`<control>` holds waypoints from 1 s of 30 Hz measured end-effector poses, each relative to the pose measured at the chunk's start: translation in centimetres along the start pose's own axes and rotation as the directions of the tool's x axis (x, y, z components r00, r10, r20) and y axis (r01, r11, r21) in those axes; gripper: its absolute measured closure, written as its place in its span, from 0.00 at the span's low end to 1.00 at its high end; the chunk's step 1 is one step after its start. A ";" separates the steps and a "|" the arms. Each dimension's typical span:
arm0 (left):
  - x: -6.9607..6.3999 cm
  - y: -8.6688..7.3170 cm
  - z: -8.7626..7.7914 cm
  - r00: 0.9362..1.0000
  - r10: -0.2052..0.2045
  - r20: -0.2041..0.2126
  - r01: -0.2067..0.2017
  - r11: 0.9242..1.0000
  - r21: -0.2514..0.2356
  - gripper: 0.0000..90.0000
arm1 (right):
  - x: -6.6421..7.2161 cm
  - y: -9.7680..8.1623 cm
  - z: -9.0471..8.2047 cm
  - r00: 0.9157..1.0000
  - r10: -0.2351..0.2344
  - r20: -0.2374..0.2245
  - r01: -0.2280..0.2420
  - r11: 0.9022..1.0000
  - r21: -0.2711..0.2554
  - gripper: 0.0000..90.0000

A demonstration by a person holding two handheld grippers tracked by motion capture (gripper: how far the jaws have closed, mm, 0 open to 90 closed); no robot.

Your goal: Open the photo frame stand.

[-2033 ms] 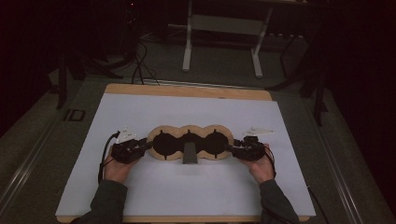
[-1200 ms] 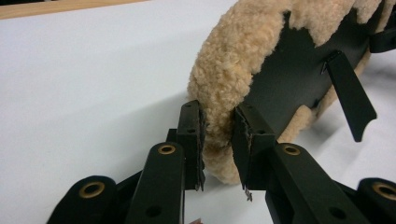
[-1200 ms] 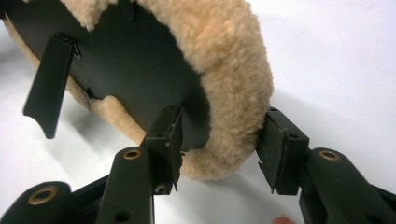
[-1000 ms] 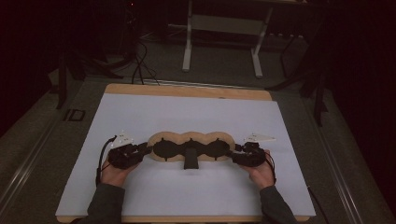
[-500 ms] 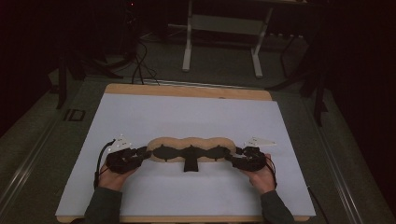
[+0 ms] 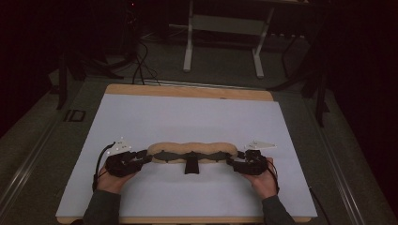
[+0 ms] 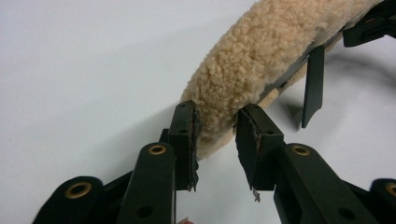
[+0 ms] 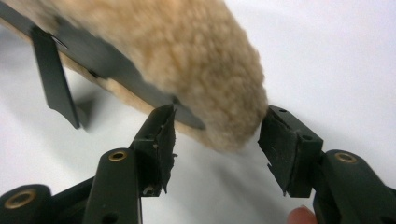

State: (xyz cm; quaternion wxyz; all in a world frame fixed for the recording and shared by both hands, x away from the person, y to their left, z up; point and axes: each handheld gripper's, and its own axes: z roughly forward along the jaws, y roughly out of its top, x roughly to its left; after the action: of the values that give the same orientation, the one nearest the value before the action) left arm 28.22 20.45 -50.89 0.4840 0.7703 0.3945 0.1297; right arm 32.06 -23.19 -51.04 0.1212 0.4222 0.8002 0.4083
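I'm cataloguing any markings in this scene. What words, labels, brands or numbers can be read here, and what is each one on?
"ID": pale characters, roughly read, on the dark floor left of the table in the high view.
No readable text on the fleece pad, its black strap, the left gripper or the right gripper.

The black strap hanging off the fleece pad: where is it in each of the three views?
High view: the black strap hangs from the middle of the fleece pad toward the person, between the two grippers.
Left gripper view: upper right, dangling below the pad's dark edge.
Right gripper view: upper left, under the pad.
Shared landmark: the tan fleece pad on the white table sheet.
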 end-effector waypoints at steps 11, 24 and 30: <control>0.1 -0.2 -0.1 0.999 -0.010 0.030 0.009 1.000 0.019 0.69 | 0.2 -0.1 -0.5 1.000 -0.008 0.001 0.008 1.000 0.018 0.45; 0.0 -0.4 -0.6 0.999 -0.005 0.032 0.004 0.999 0.035 0.64 | 0.1 -0.3 -0.9 0.999 0.025 -0.034 -0.024 0.999 0.022 0.45; 0.5 -0.6 -1.4 0.999 -0.034 0.032 0.033 0.999 0.015 0.62 | 0.1 -0.3 -1.2 0.999 0.023 -0.035 -0.023 1.000 0.021 0.45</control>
State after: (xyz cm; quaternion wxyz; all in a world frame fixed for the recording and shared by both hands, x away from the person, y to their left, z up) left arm 27.42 21.81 -50.84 0.4868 0.7689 0.4005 0.1064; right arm 31.14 -23.82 -50.52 0.0979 0.4253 0.8015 0.4089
